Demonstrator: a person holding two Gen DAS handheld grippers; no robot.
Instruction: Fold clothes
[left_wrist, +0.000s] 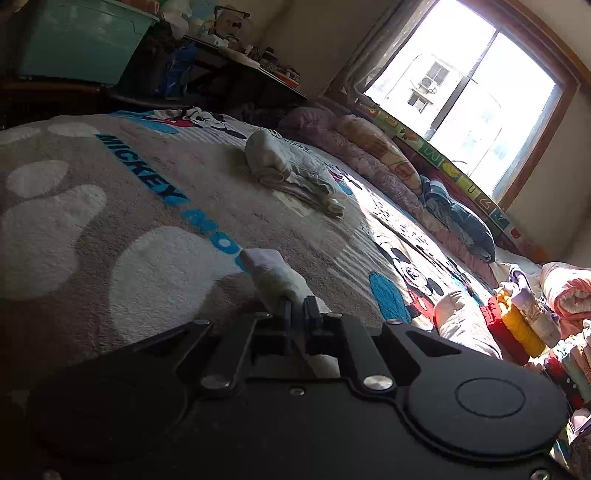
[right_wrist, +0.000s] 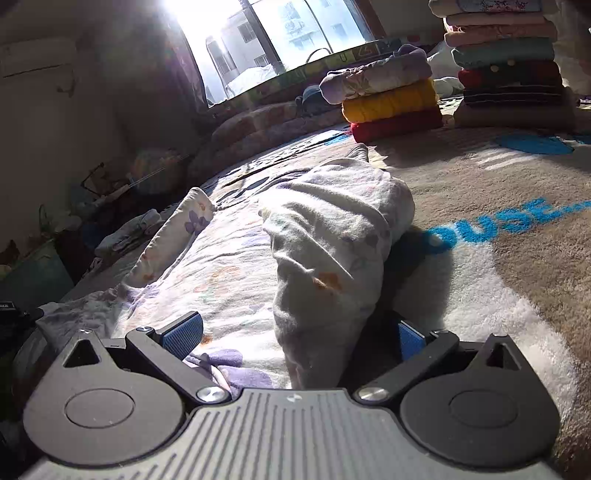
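A pale floral garment (right_wrist: 229, 266) lies spread on the Mickey Mouse blanket (right_wrist: 517, 266), with one part bunched into a raised fold (right_wrist: 332, 236). My right gripper (right_wrist: 295, 332) is open, its blue pads (right_wrist: 183, 334) standing either side of the bunched fold's near end. In the left wrist view my left gripper (left_wrist: 299, 314) is shut on a corner of pale cloth (left_wrist: 275, 277) that sticks up above the blanket (left_wrist: 110, 206). A folded grey-white garment (left_wrist: 288, 170) lies further off on the bed.
Two stacks of folded clothes (right_wrist: 391, 99) (right_wrist: 509, 66) stand at the far right of the bed. Rolled quilts (left_wrist: 388, 158) line the window (left_wrist: 472, 96) side. A teal storage bin (left_wrist: 77, 40) and a cluttered dark table (left_wrist: 236, 70) are beyond the bed.
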